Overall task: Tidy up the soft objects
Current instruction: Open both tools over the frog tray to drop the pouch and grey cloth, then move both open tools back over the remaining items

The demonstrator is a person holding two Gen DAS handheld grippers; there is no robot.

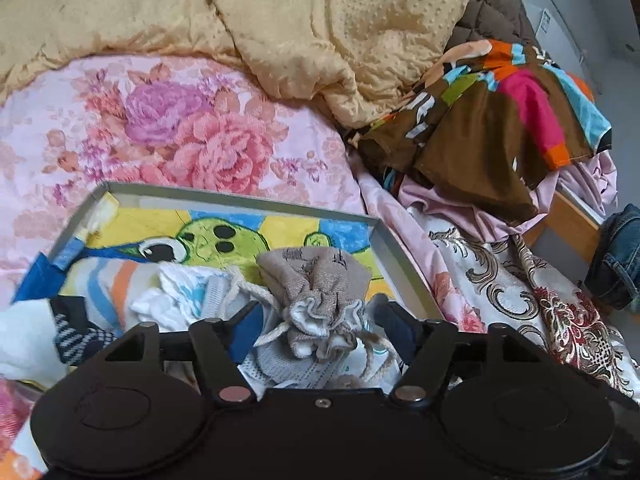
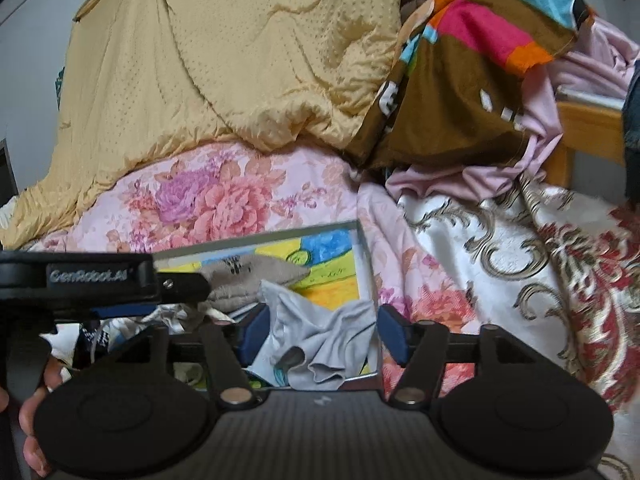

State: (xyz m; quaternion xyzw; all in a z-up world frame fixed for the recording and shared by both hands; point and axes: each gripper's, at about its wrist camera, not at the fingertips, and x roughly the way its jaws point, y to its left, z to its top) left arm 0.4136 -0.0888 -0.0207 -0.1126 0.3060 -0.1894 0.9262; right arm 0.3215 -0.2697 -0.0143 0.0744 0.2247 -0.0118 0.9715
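- Beige knitted sock [image 1: 320, 288] is lying bunched in the metal tray [image 1: 376, 236], near its right wall, atop white and striped cloths [image 1: 172, 292].
- Left gripper [image 1: 320, 328] is standing wide open, its blue pads flanking the sock's cuff without clamping it.
- Right gripper [image 2: 316, 328] is likewise gaping around a pale grey cloth [image 2: 320, 336] at the tray's near right corner; contact cannot be told.
- Sock's long axis is running toward the tray's far edge, ruffled cuff pointing at the gripper.
- Risk, as a judgement: closing jaws may be catching the drawstring [image 1: 256, 292] or the cloth beneath, dragging several pieces out together.
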